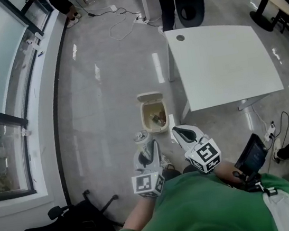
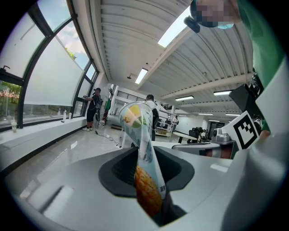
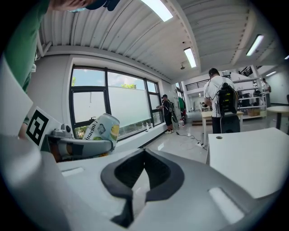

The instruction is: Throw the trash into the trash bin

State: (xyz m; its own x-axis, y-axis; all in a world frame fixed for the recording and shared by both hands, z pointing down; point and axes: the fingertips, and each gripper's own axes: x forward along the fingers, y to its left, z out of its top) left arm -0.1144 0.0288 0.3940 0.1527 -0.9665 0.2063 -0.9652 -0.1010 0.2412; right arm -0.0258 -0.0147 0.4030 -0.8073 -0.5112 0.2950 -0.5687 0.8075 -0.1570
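A beige trash bin [image 1: 154, 117] stands on the floor with its lid up and some trash inside. My left gripper [image 1: 148, 148] is shut on a drink can [image 1: 141, 137] with yellow and green print, held just short of the bin's near left corner. In the left gripper view the can [image 2: 141, 149] rises from between the jaws of the left gripper [image 2: 145, 158]. My right gripper [image 1: 180, 133] hangs beside the bin's near right corner. In the right gripper view the right gripper [image 3: 143, 158] is closed on a thin white scrap [image 3: 139, 189] that looks like paper. The can [image 3: 103, 128] shows at that view's left.
A white table [image 1: 222, 64] stands right of the bin. A black office chair [image 1: 70, 229] lies at the lower left. Windows and a sill [image 1: 41, 100] run along the left. Cables [image 1: 121, 22], another chair [image 1: 189, 5] and standing people are at the far end.
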